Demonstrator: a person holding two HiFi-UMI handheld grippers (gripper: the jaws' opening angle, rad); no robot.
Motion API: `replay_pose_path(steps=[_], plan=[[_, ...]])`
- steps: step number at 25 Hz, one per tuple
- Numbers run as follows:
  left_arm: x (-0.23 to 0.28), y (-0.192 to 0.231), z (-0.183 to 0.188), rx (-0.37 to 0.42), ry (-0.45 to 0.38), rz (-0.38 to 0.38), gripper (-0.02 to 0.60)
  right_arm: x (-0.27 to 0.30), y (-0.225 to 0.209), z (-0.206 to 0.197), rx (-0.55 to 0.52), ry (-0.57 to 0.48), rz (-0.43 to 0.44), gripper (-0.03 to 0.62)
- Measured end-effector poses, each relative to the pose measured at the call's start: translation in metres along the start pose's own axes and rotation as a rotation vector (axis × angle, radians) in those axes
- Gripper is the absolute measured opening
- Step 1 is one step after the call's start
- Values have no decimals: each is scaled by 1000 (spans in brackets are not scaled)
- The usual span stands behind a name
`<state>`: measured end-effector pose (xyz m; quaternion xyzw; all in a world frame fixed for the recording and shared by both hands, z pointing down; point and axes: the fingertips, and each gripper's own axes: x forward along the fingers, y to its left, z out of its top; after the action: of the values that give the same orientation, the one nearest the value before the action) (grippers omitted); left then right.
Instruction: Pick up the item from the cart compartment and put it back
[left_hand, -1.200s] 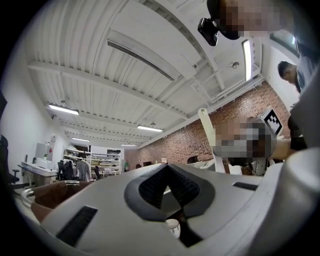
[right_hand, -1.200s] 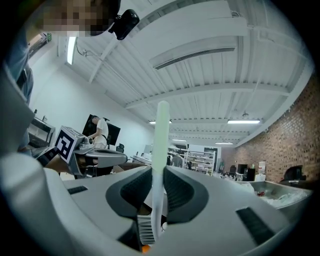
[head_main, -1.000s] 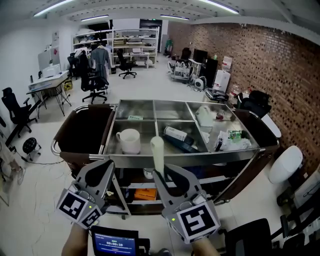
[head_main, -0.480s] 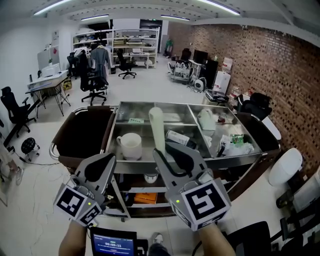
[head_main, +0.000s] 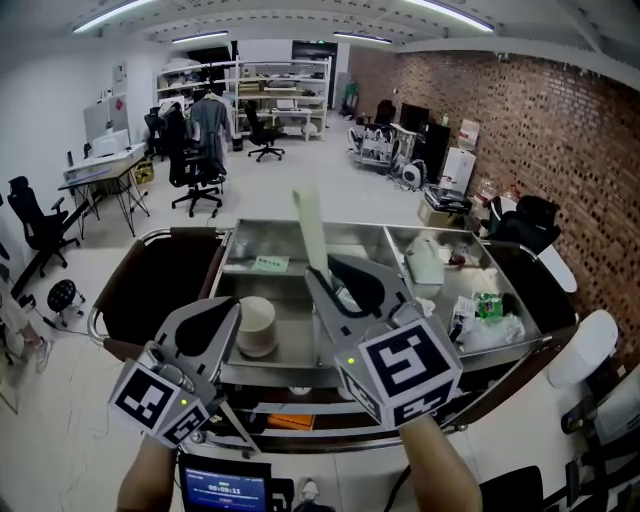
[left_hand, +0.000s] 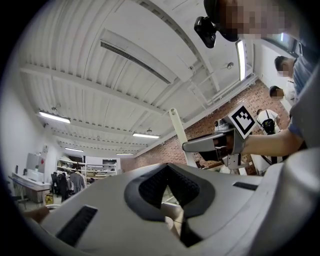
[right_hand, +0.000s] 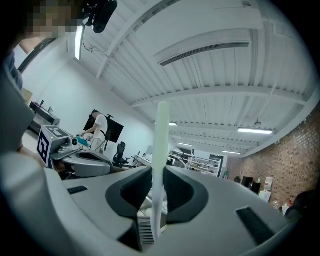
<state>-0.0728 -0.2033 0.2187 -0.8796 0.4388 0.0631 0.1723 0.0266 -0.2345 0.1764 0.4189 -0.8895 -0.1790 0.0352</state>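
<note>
- Above the cart (head_main: 262, 372), the right gripper (head_main: 335, 275) holds up one pale stick (head_main: 310, 225); its jaws are pinched on the stick's lower end, and the stick rises nearly upright over the steel compartments.
- Low at the left, the left gripper (head_main: 228, 310) is near the cart's front edge, jaws closed together with nothing between them.
- The right gripper and its marker cube cover the middle compartments, so their contents cannot be told.
- The left gripper's tip overlaps the front-left compartment, which holds one white mug (head_main: 257, 325).
- The back-left compartment has one small green-printed card (head_main: 268, 263) lying flat.
- The right-hand compartments hold one white jug (head_main: 425, 262) at the back and crumpled packets with green print (head_main: 485, 312) in front.
- A dark brown side bag (head_main: 150, 285) hangs at the cart's left end.
- Behind the cart are black office chairs (head_main: 195, 170) on a pale floor, shelving (head_main: 270, 95) by the far wall and a brick wall (head_main: 540, 130) on the right.
- A small lit screen (head_main: 228, 490) shows at the bottom edge, between the person's forearms.
</note>
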Motion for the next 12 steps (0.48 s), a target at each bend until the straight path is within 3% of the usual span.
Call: replay_pose_path(steps=[12], plan=[[98, 26, -23, 10, 27, 29, 5, 77, -99, -55, 70, 65, 29, 78]])
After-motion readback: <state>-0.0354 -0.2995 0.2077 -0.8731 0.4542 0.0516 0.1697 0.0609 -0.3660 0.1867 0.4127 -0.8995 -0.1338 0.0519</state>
